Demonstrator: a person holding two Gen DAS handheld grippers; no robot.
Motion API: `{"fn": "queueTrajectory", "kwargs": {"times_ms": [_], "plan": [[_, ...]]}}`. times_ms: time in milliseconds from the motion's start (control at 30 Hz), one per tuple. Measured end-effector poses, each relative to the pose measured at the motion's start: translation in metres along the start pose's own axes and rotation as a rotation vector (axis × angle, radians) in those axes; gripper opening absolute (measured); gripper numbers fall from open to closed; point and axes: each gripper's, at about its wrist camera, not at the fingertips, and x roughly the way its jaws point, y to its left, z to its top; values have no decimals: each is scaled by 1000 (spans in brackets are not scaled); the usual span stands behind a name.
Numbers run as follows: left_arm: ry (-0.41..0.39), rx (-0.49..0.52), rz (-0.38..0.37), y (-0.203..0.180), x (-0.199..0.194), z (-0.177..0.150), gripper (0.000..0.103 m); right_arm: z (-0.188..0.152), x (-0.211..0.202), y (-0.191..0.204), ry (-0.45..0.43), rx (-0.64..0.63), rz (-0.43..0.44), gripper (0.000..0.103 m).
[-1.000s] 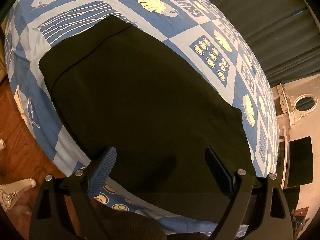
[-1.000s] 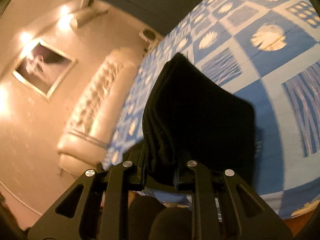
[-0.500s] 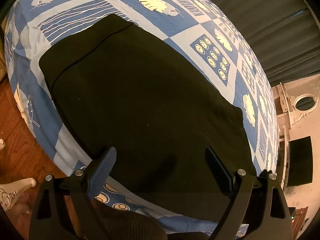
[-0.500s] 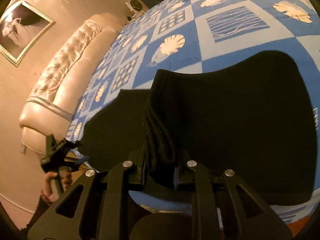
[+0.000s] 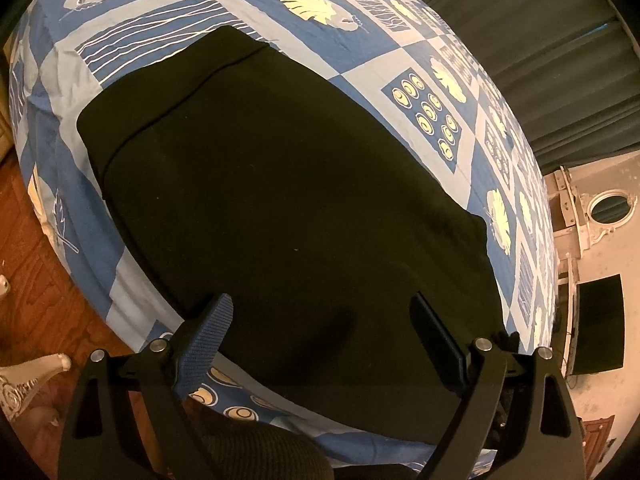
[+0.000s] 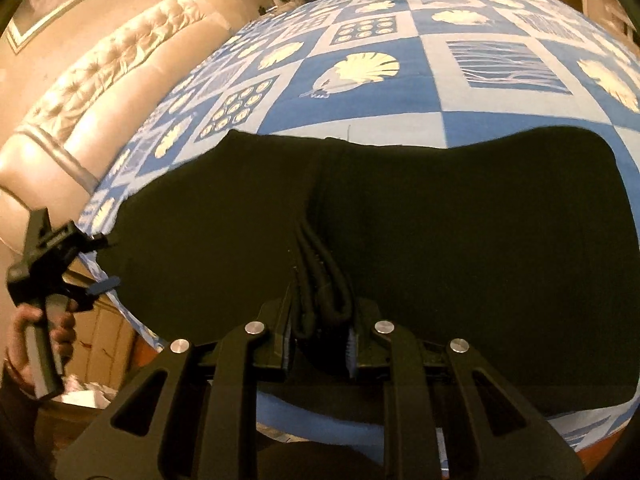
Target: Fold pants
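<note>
My right gripper (image 6: 318, 344) is clamped on a bunched, layered edge of the black pants (image 6: 460, 240) — the rest lies spread across the blue patterned bedsheet (image 6: 360, 108). My left gripper (image 5: 322, 332) hovers over the pants near the bed's edge, fingers (image 5: 208, 330) wide apart, holding nothing.

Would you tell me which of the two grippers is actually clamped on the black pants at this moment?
The right gripper: its pads pinch a bunched edge of the black pants. The left gripper hangs wide open above the fabric, gripping nothing.
</note>
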Motion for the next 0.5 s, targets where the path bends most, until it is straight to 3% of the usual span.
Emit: {"fn": "queueTrajectory", "kwargs": {"times_ms": [500], "plan": [[6, -3, 0, 0, 2, 2, 89, -12, 23, 48, 20, -194, -171, 29]]}}
